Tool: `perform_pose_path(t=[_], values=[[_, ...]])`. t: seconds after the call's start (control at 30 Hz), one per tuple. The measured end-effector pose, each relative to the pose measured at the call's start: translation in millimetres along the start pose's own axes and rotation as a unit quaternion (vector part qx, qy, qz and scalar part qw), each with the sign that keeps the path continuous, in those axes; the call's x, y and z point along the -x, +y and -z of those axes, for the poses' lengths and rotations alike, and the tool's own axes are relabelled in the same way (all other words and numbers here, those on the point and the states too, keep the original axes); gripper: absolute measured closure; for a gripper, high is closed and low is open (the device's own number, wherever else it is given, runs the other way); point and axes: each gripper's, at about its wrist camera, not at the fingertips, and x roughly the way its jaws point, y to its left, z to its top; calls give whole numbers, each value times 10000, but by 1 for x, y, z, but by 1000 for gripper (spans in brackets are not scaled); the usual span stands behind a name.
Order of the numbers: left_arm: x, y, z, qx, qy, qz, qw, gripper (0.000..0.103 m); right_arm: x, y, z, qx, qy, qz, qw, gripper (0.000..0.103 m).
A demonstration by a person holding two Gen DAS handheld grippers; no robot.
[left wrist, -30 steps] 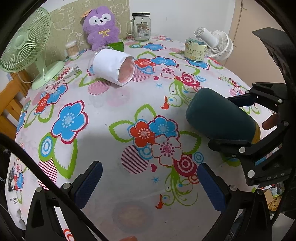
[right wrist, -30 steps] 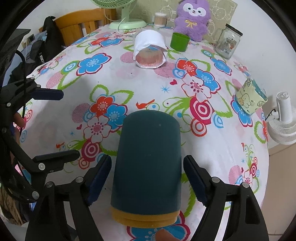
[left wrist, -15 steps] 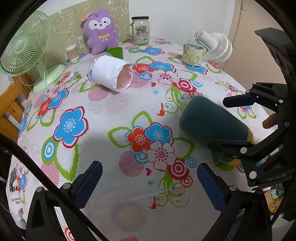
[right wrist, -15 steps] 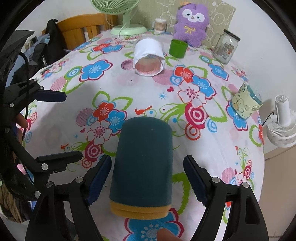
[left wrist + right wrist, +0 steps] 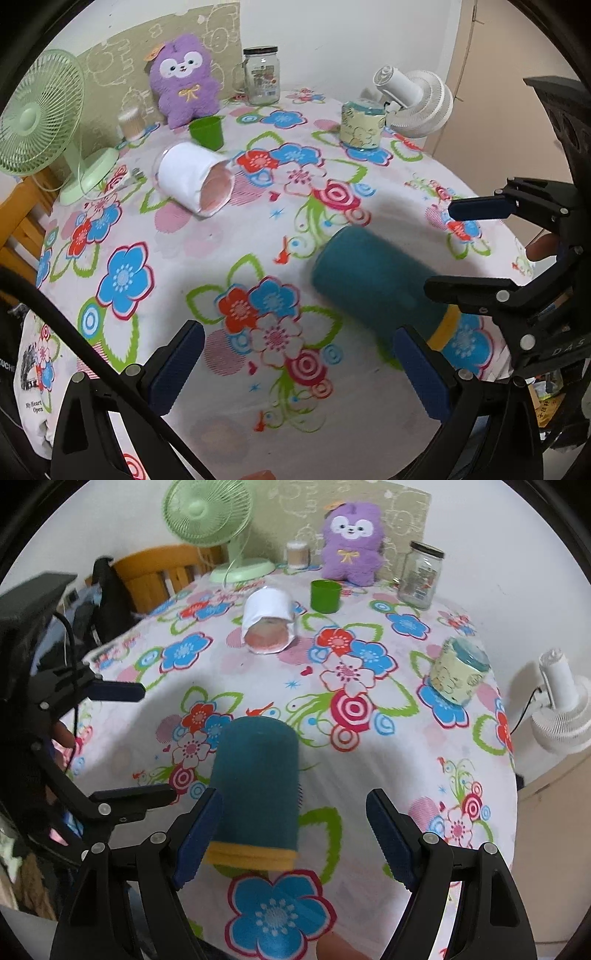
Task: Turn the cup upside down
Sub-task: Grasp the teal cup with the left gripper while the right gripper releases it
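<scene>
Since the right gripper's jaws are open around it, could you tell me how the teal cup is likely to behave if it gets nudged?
The teal cup lies on its side, a round cylinder, so it would probably roll across the tablecloth. The right gripper stands open, so nothing clamps it. Its matte, fuzzy-looking surface should grip well.

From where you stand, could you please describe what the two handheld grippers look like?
Both the left gripper and the right gripper have matte black angular frames with silver screws and ridged dark-blue finger pads. Pale lettering marks the right gripper's frame; a black cable crosses the left view.
</scene>
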Motion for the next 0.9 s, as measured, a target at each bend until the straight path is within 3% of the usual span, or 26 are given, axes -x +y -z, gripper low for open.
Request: perform_pose_path(t=[0.33,0.67,0.9], values=[[-3,-26,-26,120,20,159,9998,0,20,-53,22,-484,-122,48,9987,21],[-24,-28,-51,1002,275,439,9936,0,12,-80,44,-758,3,-38,9971,21],[-43,-29,-56,1231,582,168,9905,0,5,-88,51,-846,44,-104,9964,21]])
